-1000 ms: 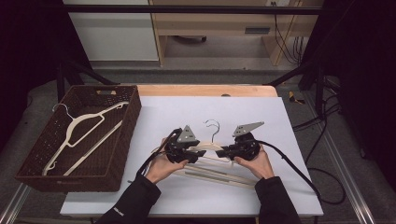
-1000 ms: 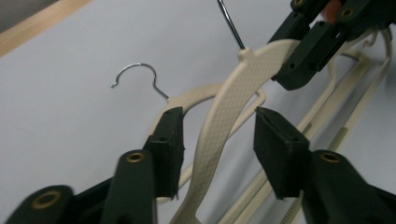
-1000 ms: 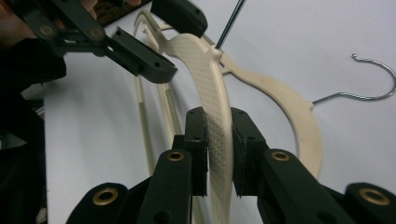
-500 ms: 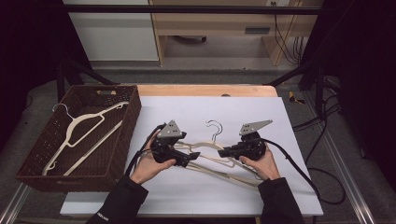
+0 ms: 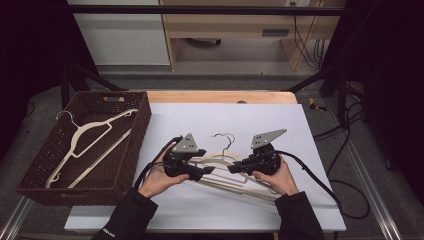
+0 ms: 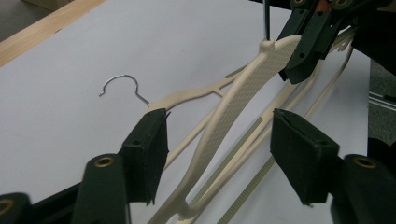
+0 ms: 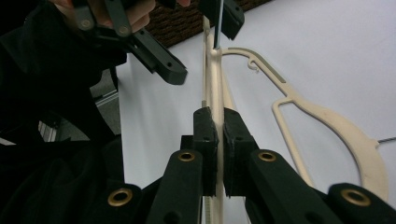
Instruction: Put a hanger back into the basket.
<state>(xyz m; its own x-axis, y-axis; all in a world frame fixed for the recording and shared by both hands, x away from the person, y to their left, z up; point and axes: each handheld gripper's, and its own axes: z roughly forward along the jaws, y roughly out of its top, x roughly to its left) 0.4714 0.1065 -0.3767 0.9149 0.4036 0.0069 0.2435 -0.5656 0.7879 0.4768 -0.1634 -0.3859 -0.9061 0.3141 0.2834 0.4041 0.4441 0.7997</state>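
Observation:
A cream plastic hanger (image 5: 218,174) is lifted slightly off the white sheet between both hands. My right gripper (image 7: 219,116) is shut on one arm of this hanger (image 7: 214,79), edge-on between the pads; in the high view it (image 5: 234,168) points left. My left gripper (image 6: 219,135) is open, and the hanger's textured arm (image 6: 243,88) passes through the gap without the pads closing on it. In the high view the left gripper (image 5: 207,172) points right. A second cream hanger (image 6: 187,95) with a silver hook (image 6: 121,84) lies flat on the sheet beneath.
A dark woven basket (image 5: 135,150) stands at the table's left and holds two cream hangers (image 5: 85,135). The white sheet (image 5: 225,115) covers the table; a wooden edge (image 5: 220,96) runs along the far side. Cables (image 5: 320,180) trail from the right gripper.
My left gripper has shifted left along the hanger and slightly toward the person. The right gripper has stayed nearly in place, holding the hanger.

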